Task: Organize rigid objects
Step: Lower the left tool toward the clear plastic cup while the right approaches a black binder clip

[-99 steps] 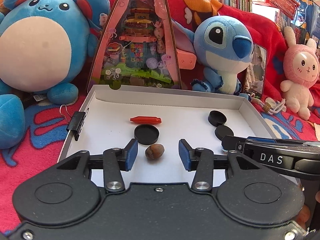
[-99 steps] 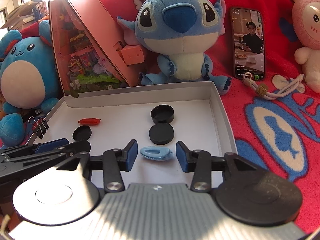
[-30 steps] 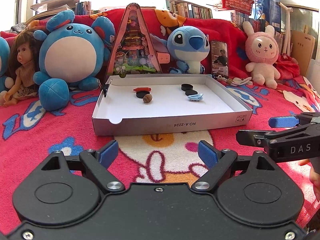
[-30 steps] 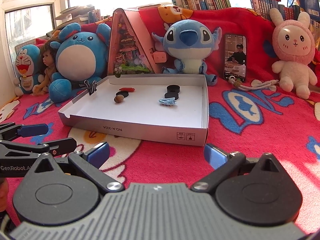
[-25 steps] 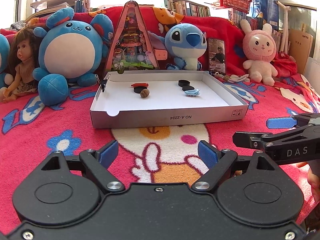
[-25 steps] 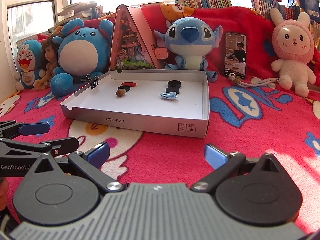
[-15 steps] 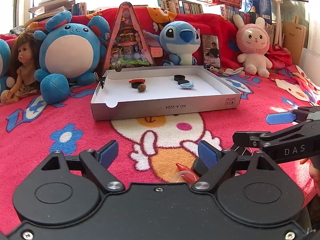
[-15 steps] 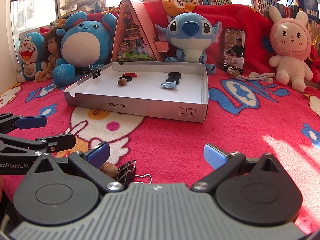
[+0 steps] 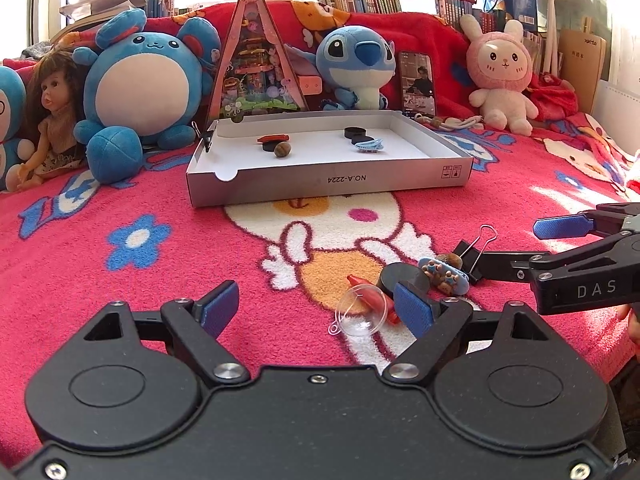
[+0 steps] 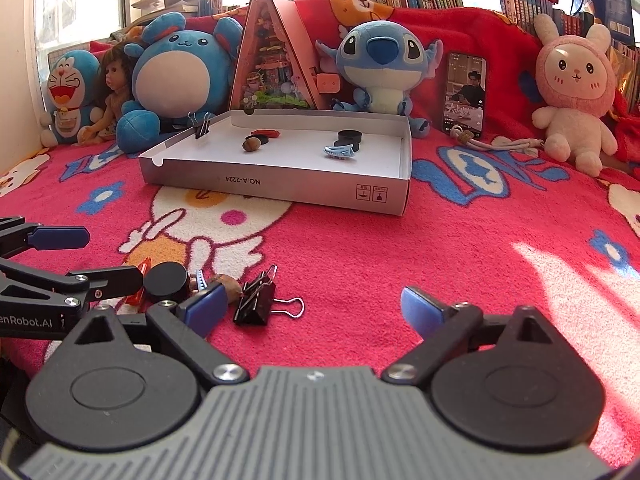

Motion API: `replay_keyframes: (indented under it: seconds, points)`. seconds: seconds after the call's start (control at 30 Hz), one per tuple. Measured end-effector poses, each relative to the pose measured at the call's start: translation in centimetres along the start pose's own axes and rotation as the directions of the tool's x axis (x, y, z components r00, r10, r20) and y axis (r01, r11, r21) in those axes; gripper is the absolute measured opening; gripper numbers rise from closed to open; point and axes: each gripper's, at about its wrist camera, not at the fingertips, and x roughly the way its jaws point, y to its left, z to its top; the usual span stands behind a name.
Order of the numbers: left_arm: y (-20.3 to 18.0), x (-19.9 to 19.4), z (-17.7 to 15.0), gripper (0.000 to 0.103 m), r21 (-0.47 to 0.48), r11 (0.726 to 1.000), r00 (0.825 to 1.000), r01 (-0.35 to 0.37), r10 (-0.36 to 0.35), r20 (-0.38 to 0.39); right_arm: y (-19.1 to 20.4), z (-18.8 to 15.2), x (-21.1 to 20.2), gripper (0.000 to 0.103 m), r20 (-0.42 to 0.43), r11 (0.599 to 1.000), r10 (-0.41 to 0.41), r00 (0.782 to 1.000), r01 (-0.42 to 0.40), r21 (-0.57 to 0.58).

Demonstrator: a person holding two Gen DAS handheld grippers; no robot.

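A red cartoon blanket (image 9: 120,280) is carrying a shallow white box (image 9: 328,178), which is holding a walnut (image 9: 282,149) and blue hair clip (image 9: 369,145). Nearer than the box, both the left gripper (image 9: 316,306) and right gripper (image 10: 310,306) are gaping wide, gripping nothing, beside a black binder clip (image 10: 256,304).

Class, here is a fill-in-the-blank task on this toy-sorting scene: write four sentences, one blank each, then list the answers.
1. Both the left gripper and the right gripper are ____.
2. The light blue hair clip lies inside the white ____.
3. The black binder clip on the blanket lies nearest the ____ gripper.
4. The phone leans between the blue plush and the ____ bunny.

Answers: open; box; right; pink
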Motion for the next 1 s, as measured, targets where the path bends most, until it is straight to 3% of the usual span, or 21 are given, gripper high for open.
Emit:
replay_keyframes:
  seconds: [0.13,0.3,0.37,0.57,0.77,0.9,1.0]
  points:
    - [-0.1,-0.2,-0.2,0.072,0.002,1.000,1.000,0.024,-0.024,-0.013,0.1,-0.4,-0.3,0.090,0.002,1.000,0.007,1.000,-0.007,0.000]
    - [-0.3,-0.5,-0.3,0.051,0.002,0.998,0.998,0.059,-0.059,-0.015,0.6,-0.9,-0.4,0.079,-0.008,1.000,0.013,1.000,-0.013,-0.026]
    - [-0.5,-0.7,-0.4,0.047,0.010,0.998,0.998,0.068,-0.068,-0.014,0.9,-1.0,-0.4,0.078,-0.009,0.999,0.016,1.000,-0.016,-0.039]
    - [-0.9,-1.3,-0.7,0.043,0.024,0.996,0.996,0.084,-0.083,-0.024,1.7,-1.0,0.0,0.077,-0.008,0.995,-0.012,1.000,0.011,-0.098]
    - [-0.1,-1.3,-1.0,0.042,0.006,0.999,0.999,0.038,-0.038,-0.026,1.0,-0.8,0.3,0.077,-0.004,0.994,-0.075,0.997,0.075,-0.085]
    - [0.5,-0.6,-1.0,0.045,0.004,0.999,0.998,-0.046,0.046,-0.035,-0.1,-0.5,0.8,0.077,-0.009,0.988,-0.147,0.989,0.147,-0.051]
    - [0.7,-0.4,-0.8,0.045,-0.014,0.999,0.998,-0.053,0.052,-0.033,-0.8,-0.4,1.1,0.077,-0.024,0.981,-0.193,0.981,0.192,-0.007]
